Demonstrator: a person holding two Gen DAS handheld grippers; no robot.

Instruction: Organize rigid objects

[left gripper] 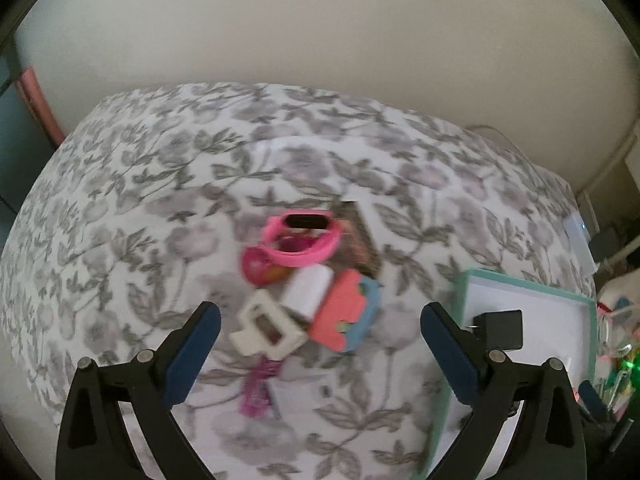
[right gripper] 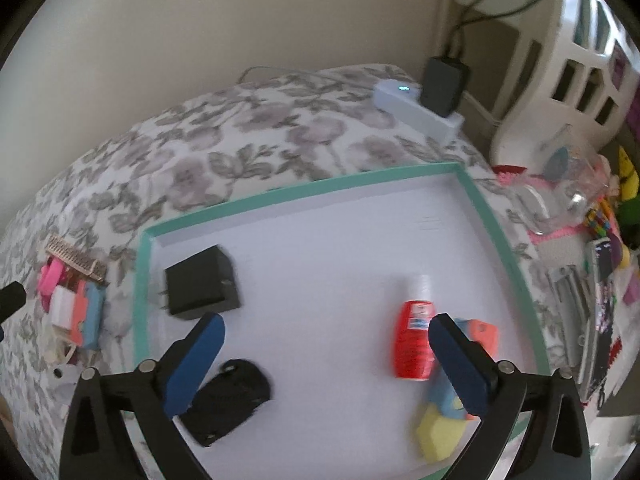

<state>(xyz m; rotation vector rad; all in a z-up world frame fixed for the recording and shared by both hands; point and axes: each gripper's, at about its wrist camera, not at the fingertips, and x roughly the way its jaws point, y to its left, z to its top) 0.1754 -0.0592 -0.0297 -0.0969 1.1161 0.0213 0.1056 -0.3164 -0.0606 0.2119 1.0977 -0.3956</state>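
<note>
Your right tool (right gripper: 326, 364) hangs with its jaws wide apart and empty over the teal-rimmed tray (right gripper: 496, 240) on the bed — black pouch (right gripper: 234, 396) nearest, then red bottle (right gripper: 414, 340) and black charger (right gripper: 204, 284). Your left tool (left gripper: 320, 344) is likewise spread and empty over the bedspread (left gripper: 160, 184). Beyond it lies the pile: cream clip (left gripper: 264, 330), white block (left gripper: 306, 294), pink band (left gripper: 302, 240).

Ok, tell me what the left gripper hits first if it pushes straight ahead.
Probably the cream hair clip, nearest item in the small pile between the open left gripper fingers' line. The white block sits just behind it. Depth is unclear in the blur.
</note>
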